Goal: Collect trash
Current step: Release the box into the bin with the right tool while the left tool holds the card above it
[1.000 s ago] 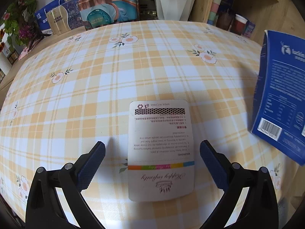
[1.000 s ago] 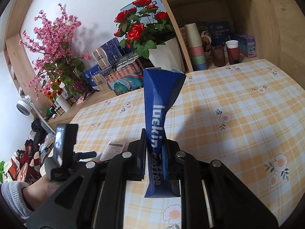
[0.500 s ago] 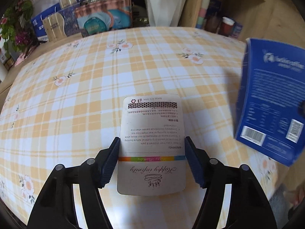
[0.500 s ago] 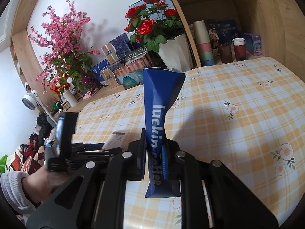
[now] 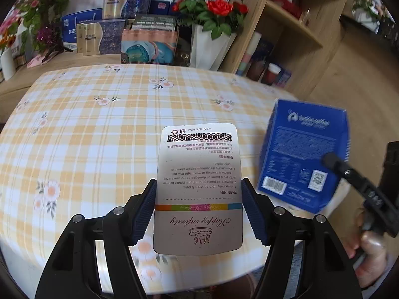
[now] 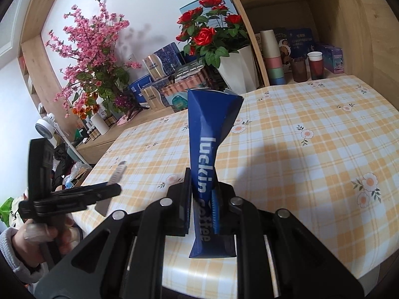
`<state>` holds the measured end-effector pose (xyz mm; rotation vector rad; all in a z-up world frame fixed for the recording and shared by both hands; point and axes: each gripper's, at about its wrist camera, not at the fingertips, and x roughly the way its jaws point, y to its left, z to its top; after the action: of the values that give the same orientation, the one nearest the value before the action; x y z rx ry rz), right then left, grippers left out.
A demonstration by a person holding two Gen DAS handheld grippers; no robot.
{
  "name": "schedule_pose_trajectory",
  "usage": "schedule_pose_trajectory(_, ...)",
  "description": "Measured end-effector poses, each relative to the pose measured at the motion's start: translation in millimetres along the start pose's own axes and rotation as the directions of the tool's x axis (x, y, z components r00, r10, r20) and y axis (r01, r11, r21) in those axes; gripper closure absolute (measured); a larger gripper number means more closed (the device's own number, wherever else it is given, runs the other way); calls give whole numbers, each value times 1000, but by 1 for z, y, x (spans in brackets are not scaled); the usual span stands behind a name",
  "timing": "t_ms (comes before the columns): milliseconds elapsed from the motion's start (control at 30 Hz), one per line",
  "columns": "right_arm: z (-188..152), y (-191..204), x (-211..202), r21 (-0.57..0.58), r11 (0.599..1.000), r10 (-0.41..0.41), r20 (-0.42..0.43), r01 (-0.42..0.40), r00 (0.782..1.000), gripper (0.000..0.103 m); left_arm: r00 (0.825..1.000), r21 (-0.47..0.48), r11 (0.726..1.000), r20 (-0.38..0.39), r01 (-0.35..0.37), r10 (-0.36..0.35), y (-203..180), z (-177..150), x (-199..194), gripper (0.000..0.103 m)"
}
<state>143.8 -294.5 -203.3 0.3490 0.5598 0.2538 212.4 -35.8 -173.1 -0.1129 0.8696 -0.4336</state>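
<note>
My left gripper (image 5: 199, 210) is shut on a white printed card (image 5: 199, 174), a candle package back, and holds it lifted above the yellow checked tablecloth (image 5: 99, 129). My right gripper (image 6: 202, 206) is shut on a squeezed blue Luckin Coffee paper bag (image 6: 208, 147), held upright over the table's near edge. In the left wrist view the blue bag (image 5: 301, 157) hangs at the right with the right gripper behind it. In the right wrist view the left gripper (image 6: 109, 190) shows at the left with the card (image 6: 112, 186) edge-on.
A white pot of red roses (image 6: 237, 69), gift boxes (image 5: 147, 47) and pink blossom branches (image 6: 94, 49) stand at the table's far side. A wooden shelf with stacked cups (image 6: 271, 59) stands at the back right. A small fan (image 6: 47, 129) is at the left.
My left gripper closed on the card, lifted it off the table and drew back toward the near edge. The right gripper keeps its hold on the blue bag and moved closer to the left one.
</note>
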Motion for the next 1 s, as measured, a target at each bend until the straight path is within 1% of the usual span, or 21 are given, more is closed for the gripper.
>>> schedule_pose_trajectory(100,-6,9,-11,-14,1000,11,-12,-11,1000,87,1000,-10,1000,27,10,-9,-3,-12,-25,38)
schedule_pose_trajectory(300,-18,30,-30,-60,998,33,-51,-36,998,87,997,-23,998,52,55,-54,-12,-38,-64,38)
schedule_pose_trajectory(500,-32,47,-54,-103,992,63,-91,-73,994,87,994,-28,996,68,86,-84,-18,-60,-93,37)
schedule_pose_trajectory(667,-45,60,-70,-133,987,70,-133,-88,989,86,992,-31,996,93,89,-86,-18,-72,-114,37)
schedule_pose_trajectory(867,-65,65,-75,-123,987,74,-209,-101,975,86,992,-46,996,100,78,-73,-12,-86,-127,37)
schedule_pose_trajectory(1000,-79,70,-73,-125,986,75,-277,-113,958,86,992,-57,996,109,74,-68,-9,-95,-135,37)
